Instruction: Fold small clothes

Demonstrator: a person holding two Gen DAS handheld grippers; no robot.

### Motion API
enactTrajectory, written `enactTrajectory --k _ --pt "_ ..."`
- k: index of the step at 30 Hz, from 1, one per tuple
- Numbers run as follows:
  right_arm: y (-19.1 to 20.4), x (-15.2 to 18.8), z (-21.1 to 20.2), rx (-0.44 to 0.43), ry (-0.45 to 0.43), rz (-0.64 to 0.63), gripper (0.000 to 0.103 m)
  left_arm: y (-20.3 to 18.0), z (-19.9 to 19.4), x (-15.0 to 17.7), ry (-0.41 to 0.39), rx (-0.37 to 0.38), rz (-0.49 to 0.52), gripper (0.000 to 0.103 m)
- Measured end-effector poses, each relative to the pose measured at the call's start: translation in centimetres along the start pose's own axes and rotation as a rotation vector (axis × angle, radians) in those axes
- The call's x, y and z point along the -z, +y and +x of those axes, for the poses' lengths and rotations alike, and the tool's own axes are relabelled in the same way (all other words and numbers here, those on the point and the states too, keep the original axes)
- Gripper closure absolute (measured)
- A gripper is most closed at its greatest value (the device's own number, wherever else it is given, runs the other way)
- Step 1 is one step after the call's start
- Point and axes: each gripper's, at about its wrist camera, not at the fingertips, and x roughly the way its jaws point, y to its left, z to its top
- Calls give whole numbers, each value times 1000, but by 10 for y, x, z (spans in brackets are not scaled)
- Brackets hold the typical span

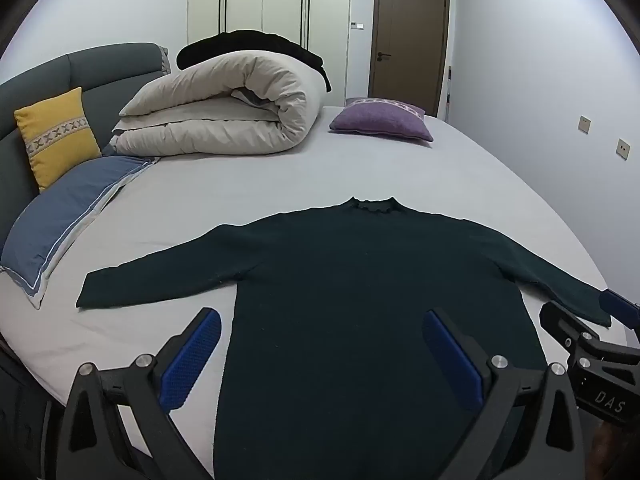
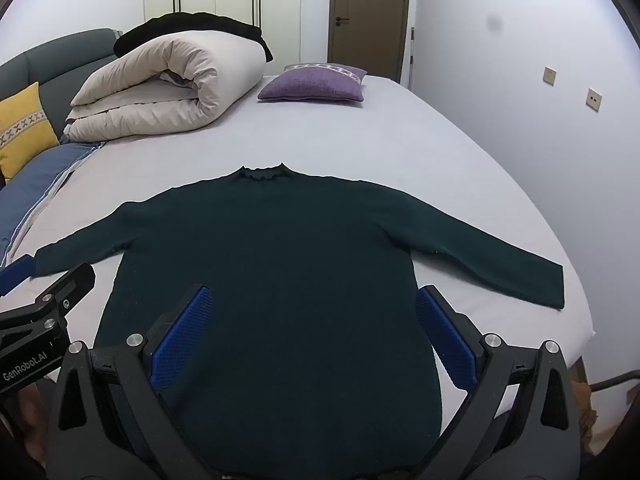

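Note:
A dark green long-sleeved sweater lies flat on the white bed sheet, collar away from me, both sleeves spread out sideways; it also shows in the right wrist view. My left gripper is open and empty, hovering over the sweater's lower left body. My right gripper is open and empty over the lower right body; its body shows at the right edge of the left wrist view. The sweater's hem is hidden below both grippers.
A rolled beige duvet with a black garment on top lies at the bed's far left. A purple cushion, a yellow cushion and a blue pillow lie around it. The bed's right edge runs beside the wall.

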Motion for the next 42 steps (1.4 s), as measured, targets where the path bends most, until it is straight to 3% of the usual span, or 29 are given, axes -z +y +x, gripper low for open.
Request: enactTrajectory --k 42 --pt "1 3 4 -6 5 8 0 13 -7 -5 -1 -5 -3 0"
